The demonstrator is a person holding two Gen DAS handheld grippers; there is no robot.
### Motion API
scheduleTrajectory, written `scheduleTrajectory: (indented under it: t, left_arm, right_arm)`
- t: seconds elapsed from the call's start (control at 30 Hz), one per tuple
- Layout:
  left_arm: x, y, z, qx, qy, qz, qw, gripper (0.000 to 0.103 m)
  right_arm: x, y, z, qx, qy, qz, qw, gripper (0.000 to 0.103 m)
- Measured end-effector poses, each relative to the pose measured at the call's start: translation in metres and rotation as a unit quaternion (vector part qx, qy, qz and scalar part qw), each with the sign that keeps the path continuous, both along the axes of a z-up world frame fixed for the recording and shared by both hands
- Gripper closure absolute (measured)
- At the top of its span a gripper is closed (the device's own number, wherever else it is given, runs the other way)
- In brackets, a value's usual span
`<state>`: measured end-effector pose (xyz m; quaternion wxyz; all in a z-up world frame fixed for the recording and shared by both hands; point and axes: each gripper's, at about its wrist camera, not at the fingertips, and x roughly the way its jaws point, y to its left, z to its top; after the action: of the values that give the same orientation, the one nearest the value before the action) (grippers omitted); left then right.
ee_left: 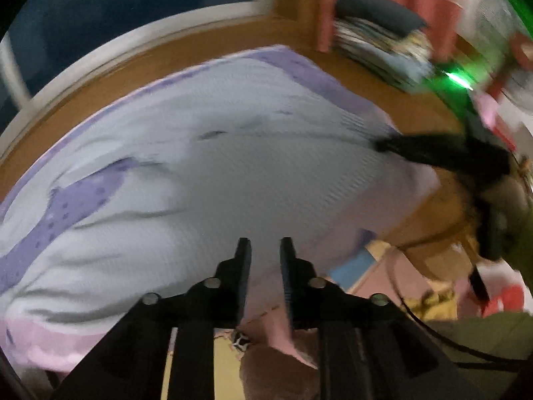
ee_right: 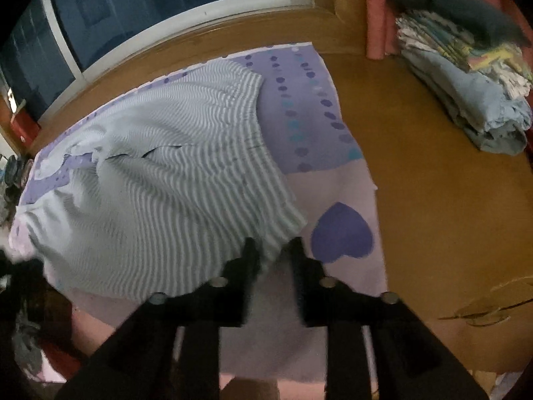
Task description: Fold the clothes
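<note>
left gripper (ee_left: 265,250): tilted down, jaws slightly apart, empty, over pale striped cotton garment (ee_left: 206,180) | right gripper (ee_right: 273,250): tilted down, parted, empty, at garment's near corner

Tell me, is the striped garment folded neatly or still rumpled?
Rumpled: the striped garment lies bunched with wrinkles and uneven edges on the purple mat.

striped garment (ee_right: 160,180): 1 | mat (ee_right: 339,186): 1 | folded stack (ee_right: 466,76): 1 (pieces uncountable)
</note>
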<state>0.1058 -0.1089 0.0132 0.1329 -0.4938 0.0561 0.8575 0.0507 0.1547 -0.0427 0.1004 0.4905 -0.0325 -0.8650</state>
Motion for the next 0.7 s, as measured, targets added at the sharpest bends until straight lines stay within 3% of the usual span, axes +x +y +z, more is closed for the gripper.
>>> scheduleTrajectory:
  t: [0.2,0.3,0.53,0.7]
  left_arm:
    - [-0.032,-0.078,0.005,0.042,-0.008,0.048,0.9979,0.079]
    - [-0.055,-0.100,0.001,0.067,-0.015,0.015,0.9975,0.073]
    - [-0.101,-0.107,-0.019,0.044,-0.029,-0.057,0.9970,0.073]
    - [-0.127,-0.104,-0.040,0.053,-0.070,-0.115,0.9895,0.071]
  right_arm:
    - [0.010,0.019,0.039,-0.019,0.030,-0.011,0.999,0.069]
    - [-0.003,0.008,0.049,-0.005,0.046,-0.019,0.999,0.066]
    - [-0.037,-0.042,0.037,-0.020,0.021,-0.015,0.999,0.066]
    - [-0.053,-0.071,0.027,-0.010,0.010,-0.015,1.000,0.066]
